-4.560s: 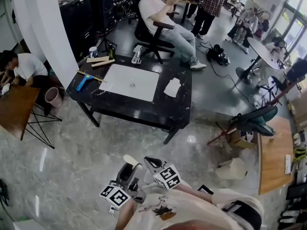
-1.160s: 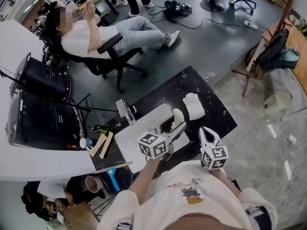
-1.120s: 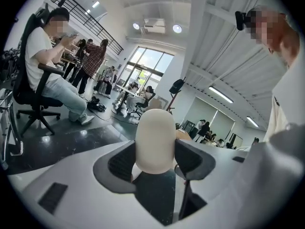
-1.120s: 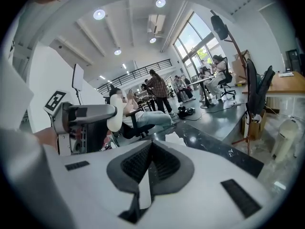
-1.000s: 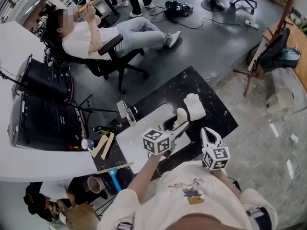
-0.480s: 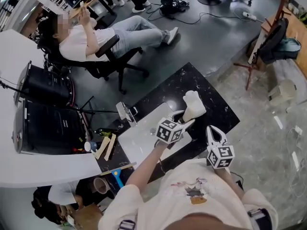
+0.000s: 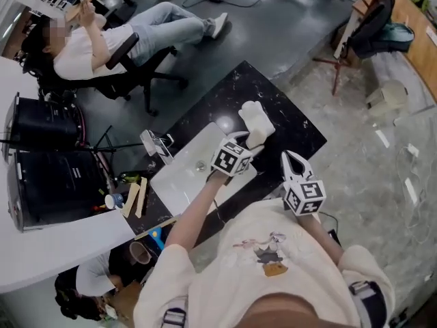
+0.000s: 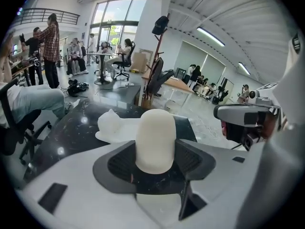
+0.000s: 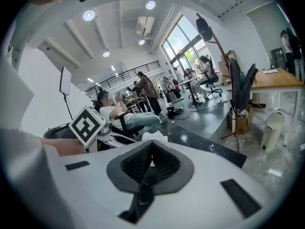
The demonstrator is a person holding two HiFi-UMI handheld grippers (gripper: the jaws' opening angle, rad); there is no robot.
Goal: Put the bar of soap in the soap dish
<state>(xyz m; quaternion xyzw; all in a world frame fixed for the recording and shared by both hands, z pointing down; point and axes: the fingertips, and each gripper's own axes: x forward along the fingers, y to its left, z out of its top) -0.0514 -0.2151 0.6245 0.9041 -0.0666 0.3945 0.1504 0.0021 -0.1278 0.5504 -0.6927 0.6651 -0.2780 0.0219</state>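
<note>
A cream, round-ended bar of soap stands upright between the pads of my left gripper, which is shut on it. In the head view this gripper hovers at the near edge of the white, cat-shaped soap dish, which lies on the black marble table. From the left gripper view the dish lies just beyond the soap. My right gripper hangs shut and empty near the table's front edge; its jaws meet with nothing between them.
A white mat covers the table's middle, with a small stand and wooden pieces to its left. A person sits in a chair beyond the table. Black cases stand at left.
My left gripper has come down and forward with the soap, from over the mat to the dish's near edge. The right gripper has shifted only slightly.
</note>
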